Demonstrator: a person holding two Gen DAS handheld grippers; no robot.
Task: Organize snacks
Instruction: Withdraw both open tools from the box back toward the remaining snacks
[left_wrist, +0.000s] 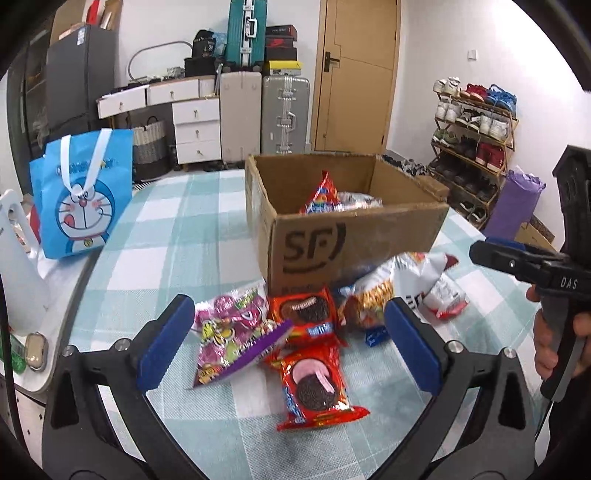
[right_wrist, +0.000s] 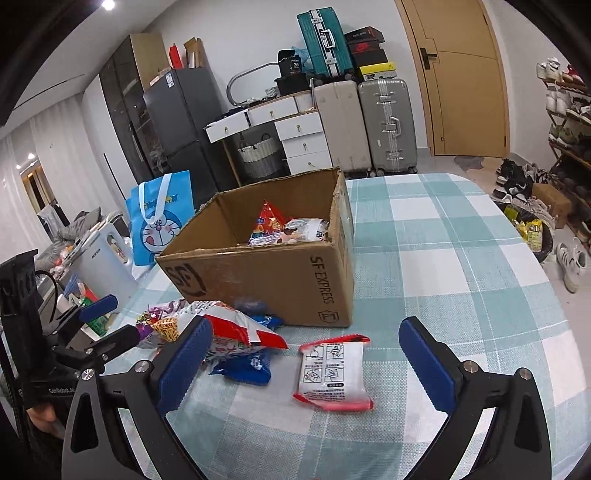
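A brown SF cardboard box (left_wrist: 351, 236) (right_wrist: 266, 273) stands on the checked tablecloth with a few snack packs inside. In front of it lie a pink candy bag (left_wrist: 229, 328), two red cookie packs (left_wrist: 304, 314) (left_wrist: 314, 384) and a white-and-red noodle bag (left_wrist: 391, 291) (right_wrist: 229, 328). My left gripper (left_wrist: 288, 343) hangs open above the candy bag and cookie packs, holding nothing. My right gripper (right_wrist: 304, 365) is open, and a small red-and-white pack (right_wrist: 332, 373) lies on the cloth between its fingers, untouched. A blue pack (right_wrist: 243, 365) lies beside the right gripper's left finger.
A blue cartoon gift bag (left_wrist: 83, 195) and a white kettle (left_wrist: 18, 266) stand at the table's left edge. The right gripper (left_wrist: 509, 258), held in a hand, shows at the right of the left wrist view. Suitcases, drawers and a shoe rack (left_wrist: 476, 140) lie beyond the table.
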